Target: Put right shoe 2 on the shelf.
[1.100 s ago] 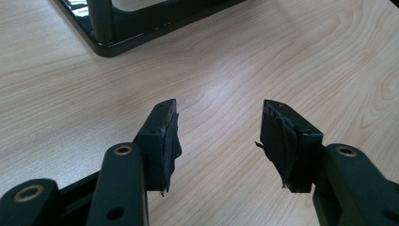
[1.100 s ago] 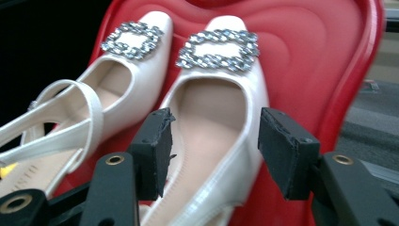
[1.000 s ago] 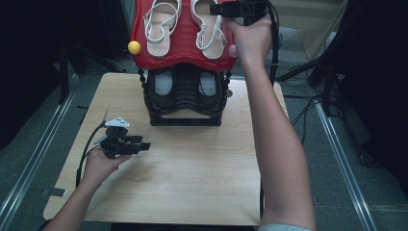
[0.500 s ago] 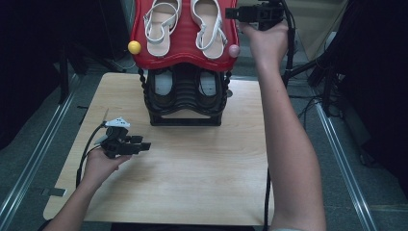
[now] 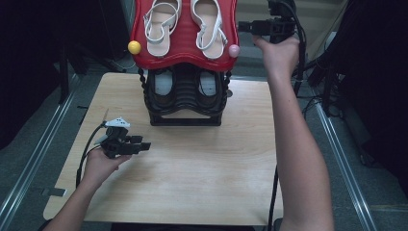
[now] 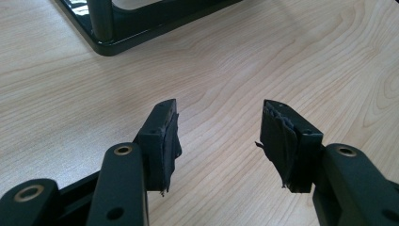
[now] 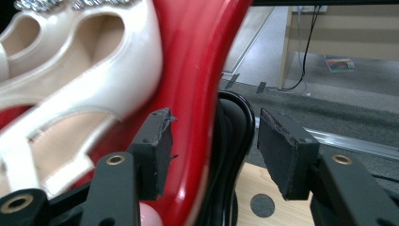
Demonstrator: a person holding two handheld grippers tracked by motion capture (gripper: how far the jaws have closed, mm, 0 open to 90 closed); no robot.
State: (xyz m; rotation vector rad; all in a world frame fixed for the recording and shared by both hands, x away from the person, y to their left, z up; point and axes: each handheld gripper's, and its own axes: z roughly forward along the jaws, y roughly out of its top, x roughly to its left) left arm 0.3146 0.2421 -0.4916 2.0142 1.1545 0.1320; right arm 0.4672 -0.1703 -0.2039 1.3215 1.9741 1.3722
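A black shoe rack (image 5: pixel 185 103) stands at the back of the wooden table (image 5: pixel 202 168), with a red top tray (image 5: pixel 185 53). Two white sandals (image 5: pixel 161 26) (image 5: pixel 209 26) lie on the tray. My right gripper (image 5: pixel 242 26) is held level beside the tray's right edge, pointing left, jaws open and empty. In the right gripper view the red tray edge (image 7: pixel 197 84) and a white sandal (image 7: pixel 70 94) lie just ahead of the right gripper (image 7: pixel 214 127). My left gripper (image 5: pixel 144 143) (image 6: pixel 220 113) rests low over the table in front of the rack, open, nothing between its jaws.
A yellow ball (image 5: pixel 134 47) and a pink ball (image 5: pixel 234 50) cap the tray's front corners. Shoes sit inside the lower black rack (image 5: pixel 163 84). The rack's base (image 6: pixel 108 42) is near the left gripper. Cables and metal floor rails (image 5: pixel 337 144) flank the table.
My right hand has moved to the right and a little down, from above the tray's right sandal to beside the tray's right edge. The left hand has stayed put.
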